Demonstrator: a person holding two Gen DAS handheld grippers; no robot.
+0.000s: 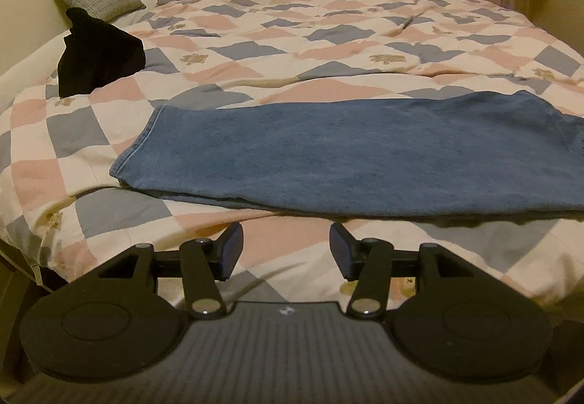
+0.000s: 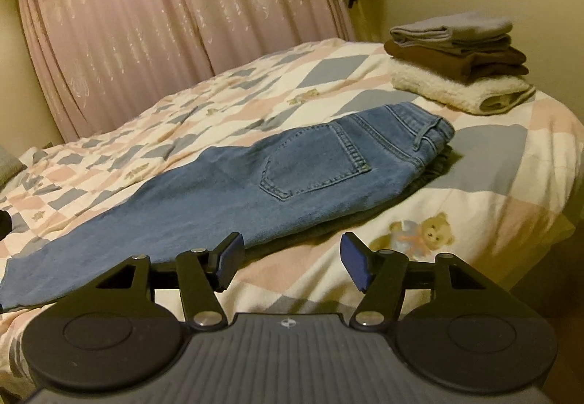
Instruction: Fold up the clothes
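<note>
Jeans (image 2: 292, 166) lie flat across the bed (image 2: 492, 166), legs stacked. Left gripper (image 1: 286, 250) and right gripper (image 2: 292, 259) are held spread, empty, near the edge. Hem and waistband are best pinched together.

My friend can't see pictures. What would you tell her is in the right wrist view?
Blue jeans lie folded lengthwise on a checked quilt, the open right gripper hovering near them, holding nothing. A stack of folded clothes sits behind, before pink curtains.
</note>
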